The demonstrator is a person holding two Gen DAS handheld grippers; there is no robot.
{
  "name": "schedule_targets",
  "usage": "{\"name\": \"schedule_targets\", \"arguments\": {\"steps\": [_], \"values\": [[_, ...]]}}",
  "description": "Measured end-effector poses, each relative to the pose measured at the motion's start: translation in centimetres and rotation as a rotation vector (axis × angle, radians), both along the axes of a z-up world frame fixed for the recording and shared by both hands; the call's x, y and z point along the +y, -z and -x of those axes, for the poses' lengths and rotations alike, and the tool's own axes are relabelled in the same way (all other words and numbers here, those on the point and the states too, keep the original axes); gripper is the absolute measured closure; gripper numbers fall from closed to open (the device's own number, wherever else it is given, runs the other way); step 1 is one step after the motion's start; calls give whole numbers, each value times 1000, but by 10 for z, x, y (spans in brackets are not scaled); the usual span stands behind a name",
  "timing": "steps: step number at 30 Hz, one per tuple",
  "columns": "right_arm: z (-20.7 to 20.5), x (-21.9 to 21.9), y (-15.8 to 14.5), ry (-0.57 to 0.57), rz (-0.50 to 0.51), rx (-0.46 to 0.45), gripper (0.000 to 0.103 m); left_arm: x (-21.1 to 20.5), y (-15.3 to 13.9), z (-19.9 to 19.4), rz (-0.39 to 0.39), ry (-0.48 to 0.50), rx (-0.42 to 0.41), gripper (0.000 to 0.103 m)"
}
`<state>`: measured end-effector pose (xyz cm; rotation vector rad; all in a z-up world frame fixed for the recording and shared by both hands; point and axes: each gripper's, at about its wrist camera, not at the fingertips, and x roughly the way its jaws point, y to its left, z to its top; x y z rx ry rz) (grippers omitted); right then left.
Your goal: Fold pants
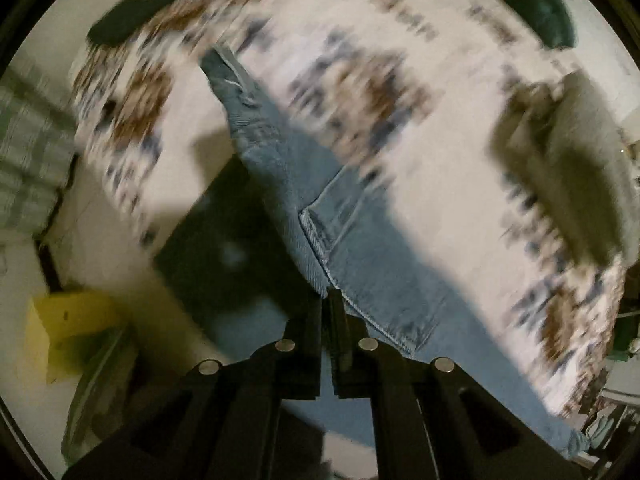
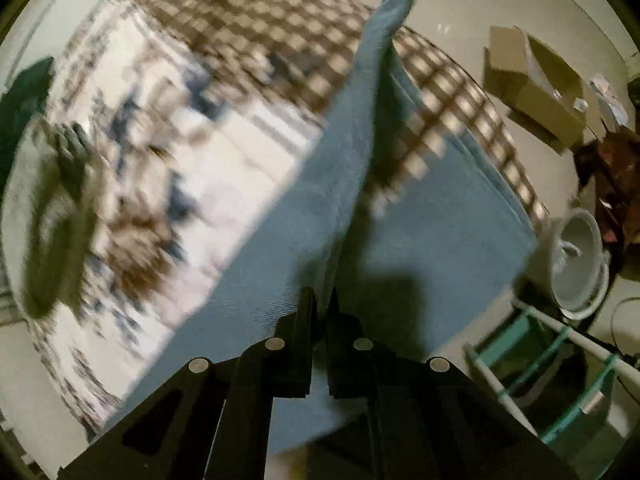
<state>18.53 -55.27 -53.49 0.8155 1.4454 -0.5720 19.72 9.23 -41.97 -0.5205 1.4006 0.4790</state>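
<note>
Light blue denim pants (image 1: 304, 184) hang lifted above a bed covered by a white, brown and blue patterned sheet (image 1: 400, 92). My left gripper (image 1: 329, 300) points straight down and is shut on a stitched hem of the pants. In the right wrist view the pants (image 2: 304, 216) stretch up and away as a raised fold, with a flatter layer (image 2: 448, 208) lying on the bed to the right. My right gripper (image 2: 322, 300) is shut on the denim edge too. Both views are blurred by motion.
An olive pillow (image 1: 560, 168) and a dark green cloth (image 1: 532, 4) lie on the bed. A yellow box (image 1: 68, 332) sits on the floor at the left. Cardboard boxes (image 2: 532, 84), a white pot (image 2: 580, 260) and a teal rack (image 2: 552, 364) stand beside the bed.
</note>
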Motion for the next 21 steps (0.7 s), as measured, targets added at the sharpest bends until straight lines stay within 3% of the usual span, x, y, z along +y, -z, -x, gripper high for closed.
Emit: {"name": "schedule_targets", "arguments": {"steps": [6,9,14,16,17,21], "values": [[59,3,55,-28,-3,120,98,12,81,54,13,-69,149,102],[83,1,75,-8,-18,161,98,19,102,63,32,-91,180,101],[99,-2,98,-27,-105,149,93,20,106,59,38,-41,192,98],[105,-11,96,-20,-142,141,75,19,101,55,17,-19,203,97],[113,-20,88,8,-162,103,66,18,97,53,9,-12,203,97],[146,-58,58,125,-144,-56,56,5,72,40,-37,7,159,93]]}}
